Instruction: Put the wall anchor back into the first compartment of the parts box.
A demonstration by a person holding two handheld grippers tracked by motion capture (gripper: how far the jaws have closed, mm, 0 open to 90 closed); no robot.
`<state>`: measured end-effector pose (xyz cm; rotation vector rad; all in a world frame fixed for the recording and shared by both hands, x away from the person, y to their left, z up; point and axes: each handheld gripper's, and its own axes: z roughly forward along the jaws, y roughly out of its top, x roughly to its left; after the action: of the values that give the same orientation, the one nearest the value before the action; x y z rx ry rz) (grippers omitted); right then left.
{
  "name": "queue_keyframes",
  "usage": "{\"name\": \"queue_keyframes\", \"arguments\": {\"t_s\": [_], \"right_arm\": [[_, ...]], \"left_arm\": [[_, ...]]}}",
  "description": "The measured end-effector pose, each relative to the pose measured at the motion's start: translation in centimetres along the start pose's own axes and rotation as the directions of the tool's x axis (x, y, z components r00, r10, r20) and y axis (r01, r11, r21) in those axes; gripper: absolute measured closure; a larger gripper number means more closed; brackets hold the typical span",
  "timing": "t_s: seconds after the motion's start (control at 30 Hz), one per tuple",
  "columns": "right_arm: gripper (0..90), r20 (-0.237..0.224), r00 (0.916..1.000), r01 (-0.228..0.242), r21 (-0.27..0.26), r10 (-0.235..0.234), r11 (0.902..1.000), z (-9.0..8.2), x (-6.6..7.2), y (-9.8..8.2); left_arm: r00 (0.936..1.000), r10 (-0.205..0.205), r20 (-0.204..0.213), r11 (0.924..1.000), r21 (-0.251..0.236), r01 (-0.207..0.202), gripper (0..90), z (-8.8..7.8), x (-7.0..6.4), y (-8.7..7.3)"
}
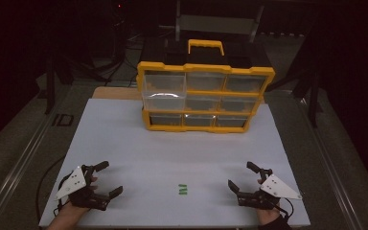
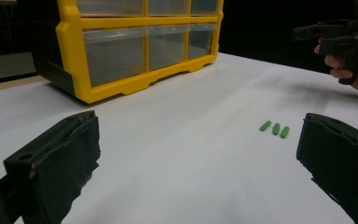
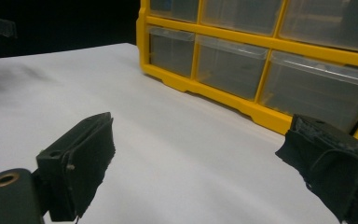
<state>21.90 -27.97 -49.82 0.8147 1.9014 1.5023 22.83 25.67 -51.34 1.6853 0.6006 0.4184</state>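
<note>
A yellow organizer (image 1: 203, 96) with clear drawers stands at the far side of the white table (image 1: 139, 153); its upper-left drawer is pulled out. Three small green pieces (image 1: 182, 189) lie side by side near the front middle, also in the left gripper view (image 2: 275, 128). My left gripper (image 1: 109, 178) rests at the front left, jaws wide open and empty (image 2: 198, 163). At the front right my right gripper (image 1: 242, 175) is open with nothing between its jaws (image 3: 198, 163). The organizer (image 2: 140, 42) sits beyond the left jaws, and close ahead of the right ones (image 3: 261, 56).
A yellow handle (image 1: 205, 46) tops the organizer. Dark floor and stand legs surround the table. The other hand and its gripper (image 2: 349, 44) appear at the upper right of the left gripper view. Bare white surface lies between the grippers and the organizer.
</note>
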Motion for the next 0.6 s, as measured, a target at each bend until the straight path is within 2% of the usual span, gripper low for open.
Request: {"name": "queue_keyframes", "arguments": {"t_s": [0.37,0.47,0.53,0.6], "right_arm": [[7.9,0.013,0.9996,0.026,-0.008,-0.026,0.9996,-0.7,0.4,0.2],[7.9,0.012,0.9996,0.024,-0.007,-0.024,0.9997,-0.7,0.4,0.2],[7.9,0.011,0.9997,0.021,-0.005,-0.021,0.9998,-0.7,0.4,0.2],[7.9,0.011,0.9996,0.025,-0.005,-0.025,0.9997,-0.7,0.5,0.2]], "left_arm": [[0.9996,0.016,0.023,0.9999,-0.005,-0.016,0.0,0.4,-0.1,0.2],[0.9995,-0.001,0.03,0.9998,-0.022,0.002,0.0,0.6,-0.2,0.6],[0.9996,0.001,0.029,0.9998,-0.017,-0.001,0.0,0.6,-0.3,0.7],[0.999,0.007,0.043,0.9998,-0.021,-0.006,0.0,0.9,-0.6,1.5]]}}
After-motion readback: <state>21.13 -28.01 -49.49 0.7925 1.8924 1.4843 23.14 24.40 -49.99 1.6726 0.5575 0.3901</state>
